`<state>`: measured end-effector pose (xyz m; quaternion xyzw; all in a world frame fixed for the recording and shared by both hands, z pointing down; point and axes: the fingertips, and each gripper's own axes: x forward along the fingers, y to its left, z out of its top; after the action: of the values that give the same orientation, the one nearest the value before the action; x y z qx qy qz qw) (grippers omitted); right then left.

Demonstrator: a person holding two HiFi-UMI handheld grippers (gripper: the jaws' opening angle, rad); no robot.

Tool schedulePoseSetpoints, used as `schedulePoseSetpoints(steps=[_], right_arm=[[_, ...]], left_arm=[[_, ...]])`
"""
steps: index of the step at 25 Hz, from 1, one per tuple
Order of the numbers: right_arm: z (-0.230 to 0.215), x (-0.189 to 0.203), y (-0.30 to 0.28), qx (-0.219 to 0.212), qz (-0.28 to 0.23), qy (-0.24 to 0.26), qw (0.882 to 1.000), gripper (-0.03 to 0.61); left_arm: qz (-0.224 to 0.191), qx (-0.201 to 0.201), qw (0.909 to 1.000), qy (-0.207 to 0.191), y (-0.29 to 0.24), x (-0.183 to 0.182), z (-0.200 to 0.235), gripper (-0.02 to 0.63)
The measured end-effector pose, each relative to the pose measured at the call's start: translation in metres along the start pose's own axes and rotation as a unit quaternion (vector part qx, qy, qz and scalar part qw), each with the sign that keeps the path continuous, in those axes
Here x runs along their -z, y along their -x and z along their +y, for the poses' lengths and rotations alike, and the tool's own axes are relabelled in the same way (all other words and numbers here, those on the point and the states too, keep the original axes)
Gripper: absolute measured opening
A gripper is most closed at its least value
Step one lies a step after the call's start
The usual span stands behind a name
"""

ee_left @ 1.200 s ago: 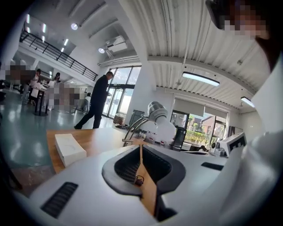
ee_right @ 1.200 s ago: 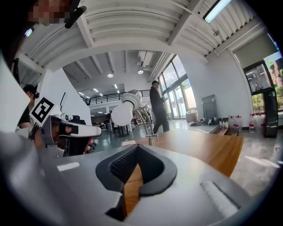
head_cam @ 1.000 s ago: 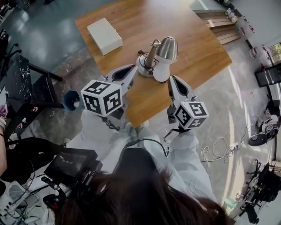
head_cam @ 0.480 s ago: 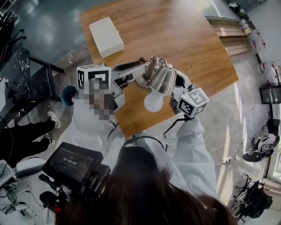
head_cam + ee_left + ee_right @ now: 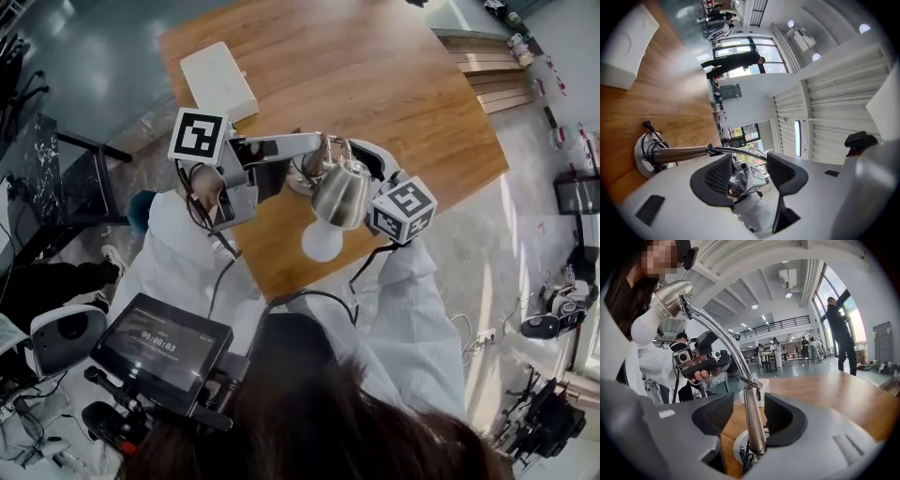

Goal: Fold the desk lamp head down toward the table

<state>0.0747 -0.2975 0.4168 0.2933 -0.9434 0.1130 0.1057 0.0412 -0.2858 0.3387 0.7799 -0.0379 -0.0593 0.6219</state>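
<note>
Table: lamp head has swung from upright over the lamp base to bulb-down, our side of the base; we read the fold as done. White box sits beyond the base, no obstruction. Left gripper and right gripper are opening from shut: left empty, stem loose between right's jaws.

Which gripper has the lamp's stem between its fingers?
The right gripper: the silver metal desk lamp's stem stands between its opening fingers. The left gripper, fingers also opening, has nothing between them; the stem crosses past their tips.
</note>
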Motion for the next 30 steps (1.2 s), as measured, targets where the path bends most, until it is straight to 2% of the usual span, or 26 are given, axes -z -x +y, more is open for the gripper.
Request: schedulePoseSetpoints(steps=[3,7,10,15,20,27,30], right_arm=[[-0.005,0.002,-0.003,-0.009,0.007,0.005,1.0,0.173],[-0.011,0.006,-0.005,-0.019,0.012,-0.003,1.0,0.17],[-0.013,0.006,-0.006,-0.014,0.003,-0.012,1.0,0.116],[-0.01,0.003,-0.008,-0.016,0.004,-0.012,1.0,0.104],[-0.01,0.003,-0.01,-0.027,0.004,-0.021,0.999,0.1],[-0.014,0.004,-0.011,-0.042,0.01,-0.036,0.998,0.101],[-0.017,0.002,-0.01,-0.049,0.011,-0.041,0.998,0.103]], left_arm=[[0.003,0.023,0.9993,0.028,-0.014,-0.007,0.001,0.219],[0.017,0.034,0.9976,0.058,-0.026,-0.009,0.001,0.219],[0.028,0.039,0.995,0.087,-0.025,-0.007,0.002,0.219],[0.047,0.061,0.9883,0.132,-0.032,-0.002,0.0,0.229],[0.047,0.052,0.9908,0.116,-0.031,-0.002,-0.001,0.227],[0.057,0.032,0.9958,0.064,-0.03,0.003,0.0,0.219],[0.073,0.018,0.9969,0.022,-0.031,0.009,0.0,0.209]])
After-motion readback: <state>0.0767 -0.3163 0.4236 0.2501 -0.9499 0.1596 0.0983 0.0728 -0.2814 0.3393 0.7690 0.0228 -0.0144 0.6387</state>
